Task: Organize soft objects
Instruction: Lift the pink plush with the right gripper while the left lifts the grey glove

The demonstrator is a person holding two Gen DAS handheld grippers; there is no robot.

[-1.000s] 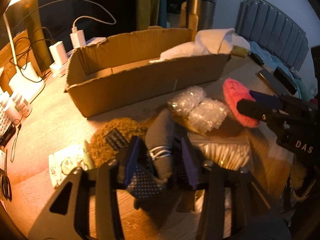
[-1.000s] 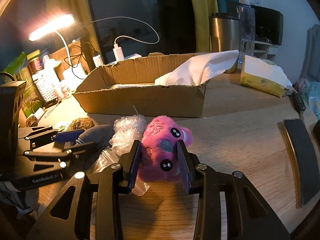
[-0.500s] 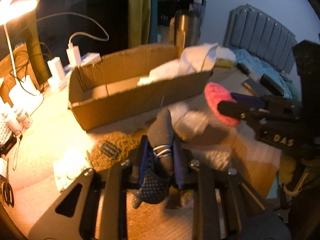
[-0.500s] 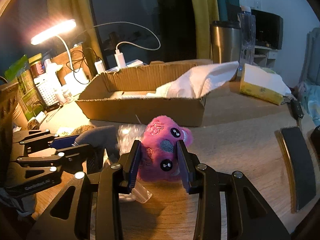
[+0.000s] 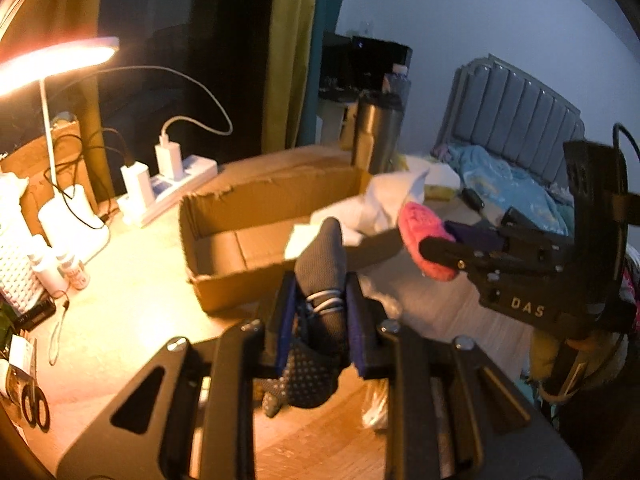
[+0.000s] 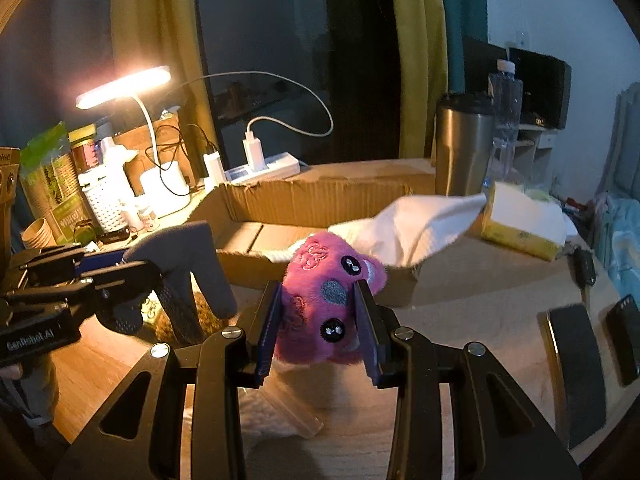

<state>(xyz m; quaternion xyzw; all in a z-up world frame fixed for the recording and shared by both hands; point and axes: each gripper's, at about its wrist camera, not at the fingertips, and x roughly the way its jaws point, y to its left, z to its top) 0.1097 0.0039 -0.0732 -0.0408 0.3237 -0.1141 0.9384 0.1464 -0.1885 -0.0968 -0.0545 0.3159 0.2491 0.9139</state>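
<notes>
towel (image 6: 416, 224) in box (image 6: 320, 200) (tumbler (image 6: 462, 144) behind it).

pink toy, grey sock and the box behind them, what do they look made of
Pink toy: fuzzy plush, likely synthetic, with stitched patches and glossy bead eyes. Grey sock: matte knit fabric, with pale, probably rubbery, grip dots on the sole. Box: brown corrugated cardboard, fluting visible at its torn rim.

Right gripper body: the white letters "DAS" stand on the black housing of the right gripper (image 5: 436, 246), seen from the left wrist view.
Left gripper body: "GenRobot.AI" is printed in pale letters on the black side of the left gripper (image 6: 116, 270), seen from the right wrist view.
Green packet: the green packet (image 6: 48, 184) at the back left of the desk carries printing, too blurred to read.
Small bottles: the labels on the small bottles (image 5: 74, 270) beside the lamp base are illegible.
</notes>
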